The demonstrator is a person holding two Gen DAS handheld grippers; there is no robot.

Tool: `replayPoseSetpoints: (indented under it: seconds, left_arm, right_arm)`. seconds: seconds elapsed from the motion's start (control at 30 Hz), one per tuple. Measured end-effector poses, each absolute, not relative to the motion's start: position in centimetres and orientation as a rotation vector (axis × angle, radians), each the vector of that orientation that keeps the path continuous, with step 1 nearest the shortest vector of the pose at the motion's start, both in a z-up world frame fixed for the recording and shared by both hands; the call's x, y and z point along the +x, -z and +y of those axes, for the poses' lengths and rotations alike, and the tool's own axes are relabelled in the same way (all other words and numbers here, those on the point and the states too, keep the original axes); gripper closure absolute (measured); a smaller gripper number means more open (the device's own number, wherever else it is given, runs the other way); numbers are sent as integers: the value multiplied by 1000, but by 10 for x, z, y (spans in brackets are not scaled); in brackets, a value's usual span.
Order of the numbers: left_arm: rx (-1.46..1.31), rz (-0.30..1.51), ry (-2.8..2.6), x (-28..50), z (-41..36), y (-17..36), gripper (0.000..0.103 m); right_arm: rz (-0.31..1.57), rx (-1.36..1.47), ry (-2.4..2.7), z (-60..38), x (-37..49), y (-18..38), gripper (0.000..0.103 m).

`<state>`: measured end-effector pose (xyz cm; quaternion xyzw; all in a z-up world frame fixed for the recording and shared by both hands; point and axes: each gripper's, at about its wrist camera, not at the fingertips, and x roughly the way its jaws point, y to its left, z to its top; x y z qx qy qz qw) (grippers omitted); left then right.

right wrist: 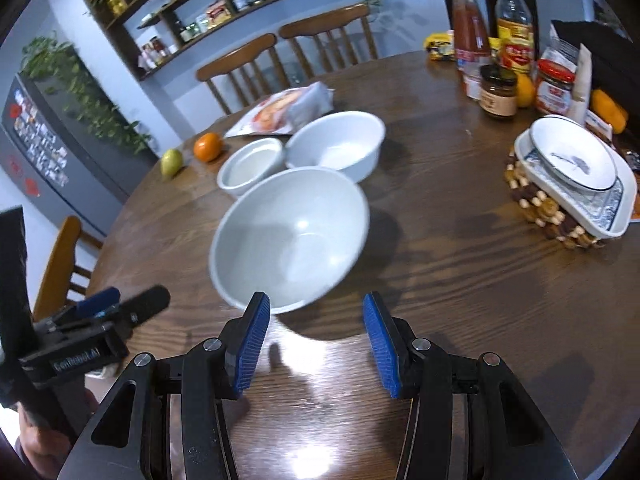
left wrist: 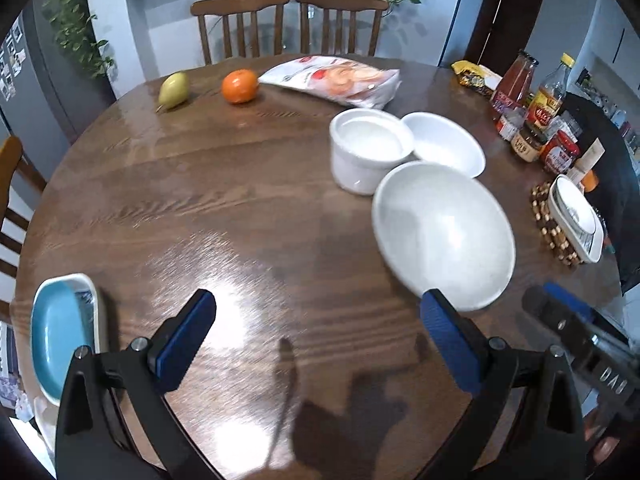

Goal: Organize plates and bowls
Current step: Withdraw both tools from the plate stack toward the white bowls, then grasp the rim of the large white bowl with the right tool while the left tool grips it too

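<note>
Label "GenRobot.AI" on left gripper (right wrist: 100, 312) body | round wood table (right wrist: 460, 300), wall shelves (right wrist: 208, 8) | left gripper, right gripper (right wrist: 316, 344): both released, empty | large white bowl (right wrist: 292, 236) nearest.

Table count
Three white bowls (right wrist: 290, 236), two stacked plates (right wrist: 574, 160), one blue plate (left wrist: 60, 332), one orange (left wrist: 239, 86), one pear (left wrist: 173, 90).

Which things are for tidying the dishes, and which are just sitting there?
For the job: big white bowl, medium bowl, small straight-sided bowl, blue plate, stacked plates.

Just lying about: pear, orange, snack bag, sauce bottles, jars.
</note>
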<state>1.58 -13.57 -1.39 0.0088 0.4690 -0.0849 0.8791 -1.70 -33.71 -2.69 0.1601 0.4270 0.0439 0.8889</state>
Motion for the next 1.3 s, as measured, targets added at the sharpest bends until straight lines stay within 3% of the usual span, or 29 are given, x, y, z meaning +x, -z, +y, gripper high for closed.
replayPoseSetpoints:
  seconds: [1.03,1.3]
  left_arm:
    - [39,1017,158,61,-184,41,3]
    - [31,1032,168,66,-187,45,11]
  right_arm:
    - [942,334,-107,-371,40,45,53]
    - [956,340,-123,-372,44,49,53]
